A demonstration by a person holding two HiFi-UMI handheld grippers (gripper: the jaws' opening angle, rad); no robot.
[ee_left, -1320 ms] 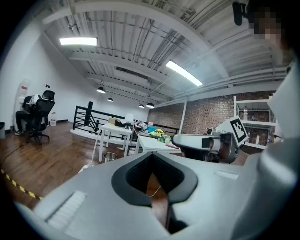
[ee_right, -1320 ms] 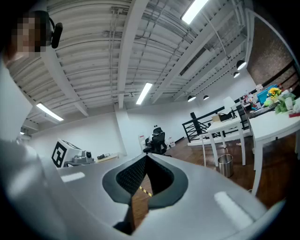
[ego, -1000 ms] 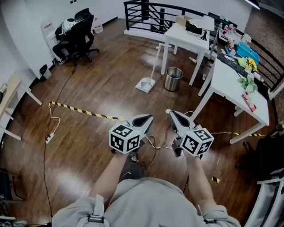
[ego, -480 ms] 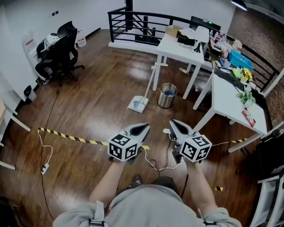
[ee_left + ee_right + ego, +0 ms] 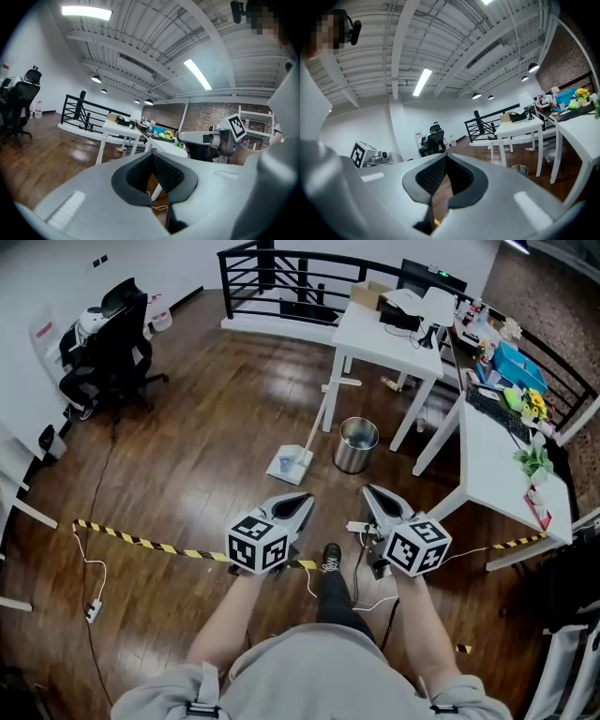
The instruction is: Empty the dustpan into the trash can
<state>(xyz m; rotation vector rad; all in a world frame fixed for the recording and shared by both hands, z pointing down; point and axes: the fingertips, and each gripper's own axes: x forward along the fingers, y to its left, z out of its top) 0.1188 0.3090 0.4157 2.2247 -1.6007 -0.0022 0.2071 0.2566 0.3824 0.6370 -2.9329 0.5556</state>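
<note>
On the wooden floor ahead lies a white dustpan (image 5: 290,465), its long handle (image 5: 321,411) leaning up toward a table leg. Just to its right stands a round metal trash can (image 5: 356,444), also seen low in the right gripper view as the trash can (image 5: 518,170). My left gripper (image 5: 306,499) and right gripper (image 5: 367,491) are held side by side in front of me, both short of the dustpan. Both are shut with nothing between the jaws. The left gripper view shows the shut left gripper (image 5: 152,155) and no dustpan.
White tables (image 5: 386,329) (image 5: 497,460) stand behind and to the right of the can. Yellow-black tape (image 5: 141,542) crosses the floor under my hands, with loose cables (image 5: 361,563) and a power strip (image 5: 93,611). A black office chair (image 5: 108,343) is far left and a black railing (image 5: 281,273) at the back.
The person has walked forward with both grippers. The dustpan and trash can are nearer, and the floor tape has slid from ahead of the grippers to beneath them. Both grippers stay shut.
</note>
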